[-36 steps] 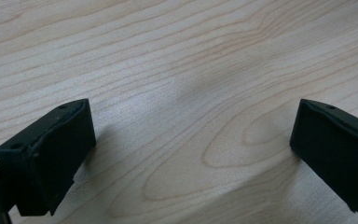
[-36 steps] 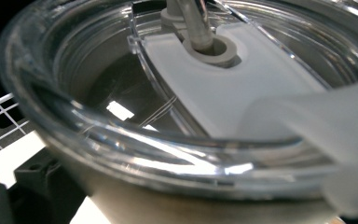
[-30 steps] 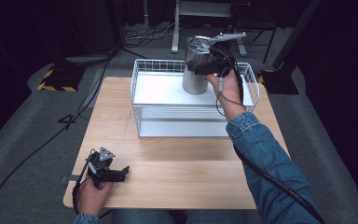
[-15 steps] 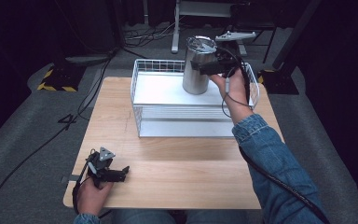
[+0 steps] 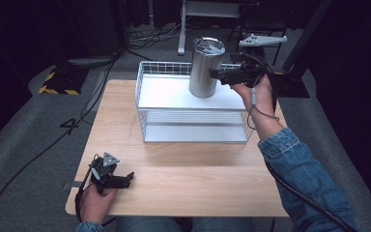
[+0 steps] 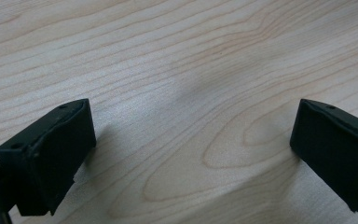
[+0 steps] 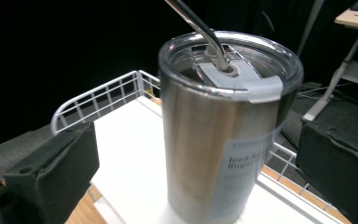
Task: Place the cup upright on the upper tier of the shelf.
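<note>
The tumbler (image 5: 206, 67), previously gripped, now stands released in the basket (image 5: 147, 87); right gripper (image 5: 222, 75) fingers spread, left gripper (image 5: 121, 180) fingers likewise spread.

1. Lab/recording studio: black curtains (image 5: 38, 29) all around, 9 to 3 o'clock.
2. Grey carpet (image 5: 24, 145), cables (image 5: 159, 36) at 12, hazard-tape plate (image 5: 57, 82) at 10.
3. Lone wood table (image 5: 183, 169), stand legs (image 5: 181, 29) behind.

I saw one printed label (image 7: 242, 175) on the side of the steel tumbler (image 7: 219, 135); its dark lettering was too blurred to read. Nothing else I saw carried legible text.
</note>
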Demonstrator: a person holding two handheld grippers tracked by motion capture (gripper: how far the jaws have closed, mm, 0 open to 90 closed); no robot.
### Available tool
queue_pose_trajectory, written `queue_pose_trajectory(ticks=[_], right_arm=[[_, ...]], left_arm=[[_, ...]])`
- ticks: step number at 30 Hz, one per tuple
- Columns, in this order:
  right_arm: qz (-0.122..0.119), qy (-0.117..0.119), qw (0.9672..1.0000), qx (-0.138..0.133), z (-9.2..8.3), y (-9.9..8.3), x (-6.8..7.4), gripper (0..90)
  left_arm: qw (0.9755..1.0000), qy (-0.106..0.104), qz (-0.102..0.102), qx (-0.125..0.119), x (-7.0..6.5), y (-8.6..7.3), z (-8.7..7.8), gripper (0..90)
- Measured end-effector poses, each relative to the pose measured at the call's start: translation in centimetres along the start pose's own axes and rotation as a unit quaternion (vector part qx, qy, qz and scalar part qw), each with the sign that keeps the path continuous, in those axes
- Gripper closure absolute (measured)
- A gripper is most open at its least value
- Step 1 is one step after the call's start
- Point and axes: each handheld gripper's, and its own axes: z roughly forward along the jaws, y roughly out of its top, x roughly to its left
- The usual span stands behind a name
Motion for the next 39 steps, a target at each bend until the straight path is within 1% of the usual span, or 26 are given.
queue_pose_trajectory(ticks=[7,13,18,21,24,26,29,32,35,39], right_arm=[[-0.005,0.010,0.9998,-0.016,-3.4,-0.8,0.0,0.0],[-0.012,0.012,0.9997,-0.015,-5.7,-1.9,0.4,0.0],[-0.021,0.013,0.9996,-0.009,-6.8,-3.0,0.5,0.0],[-0.017,0.017,0.9997,-0.010,-7.5,-3.8,0.6,0.0],[-0.010,0.020,0.9996,-0.018,-8.4,-4.5,0.5,0.0],[-0.010,0.019,0.9995,-0.023,-8.9,-4.9,0.6,0.0],[-0.020,0.009,0.9995,-0.024,-9.6,-5.6,0.7,0.2],[-0.027,0.005,0.9994,-0.020,-10.1,-6.3,0.9,2.3],[-0.038,-0.004,0.9991,-0.017,-10.4,-7.1,1.2,4.7],[-0.043,-0.008,0.9990,-0.007,-10.8,-8.3,1.5,5.5]], left_arm=[[1.0000,0.000,0.000,0.000,0.0,0.0,0.0,0.5],[1.0000,0.000,0.000,0.000,0.0,0.0,0.0,0.5],[1.0000,-0.001,0.000,0.001,0.0,0.0,0.0,0.5],[1.0000,-0.001,0.000,0.001,0.0,0.0,0.0,0.5],[1.0000,-0.001,0.000,0.001,0.0,0.0,0.0,0.5],[1.0000,-0.001,0.001,0.002,0.0,0.0,0.0,0.5],[1.0000,0.000,0.000,0.000,0.0,0.0,0.0,0.5],[1.0000,0.000,0.000,0.000,0.0,0.0,0.0,0.5],[1.0000,0.000,0.000,0.000,0.0,0.0,0.0,0.5],[1.0000,-0.001,0.000,0.002,0.0,0.0,0.0,0.5]])
